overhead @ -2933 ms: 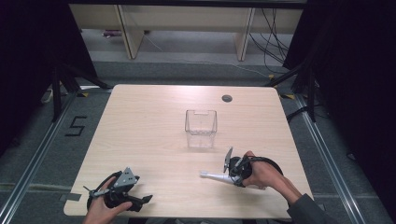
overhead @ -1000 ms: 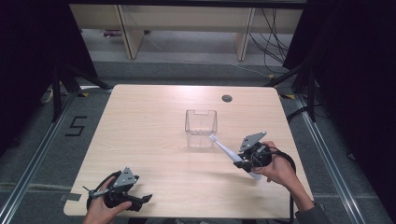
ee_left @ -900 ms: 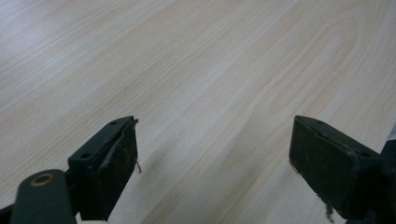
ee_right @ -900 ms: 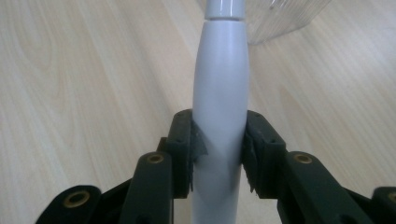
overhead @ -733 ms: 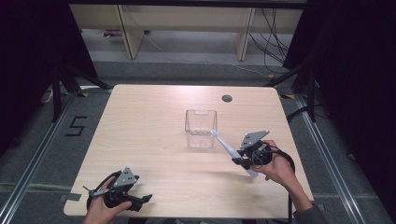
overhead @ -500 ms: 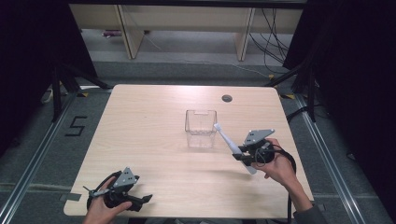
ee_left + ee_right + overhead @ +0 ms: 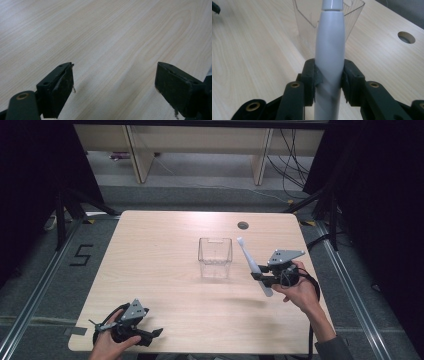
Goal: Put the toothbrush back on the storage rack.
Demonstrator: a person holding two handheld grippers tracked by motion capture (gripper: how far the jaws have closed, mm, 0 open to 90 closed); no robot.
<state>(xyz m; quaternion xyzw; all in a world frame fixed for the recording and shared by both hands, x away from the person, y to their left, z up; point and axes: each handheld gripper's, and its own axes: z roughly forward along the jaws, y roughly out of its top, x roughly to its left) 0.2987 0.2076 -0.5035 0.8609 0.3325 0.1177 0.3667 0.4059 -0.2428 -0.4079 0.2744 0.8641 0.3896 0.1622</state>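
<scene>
we've got the right gripper (image 7: pixel 257 276) clamped on the white toothbrush (image 7: pixel 329 50) beside the clear container (image 7: pixel 215 257); left gripper (image 7: pixel 115 92) jaws apart, nothing between.

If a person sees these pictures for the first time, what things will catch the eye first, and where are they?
First comes the long white plastic toothbrush-like stick, clamped in the right gripper and tilted up beside the clear square plastic container at the middle of the light wooden table. In the right gripper view the jaws press both sides of its handle. The left gripper rests open at the near left edge.
</scene>
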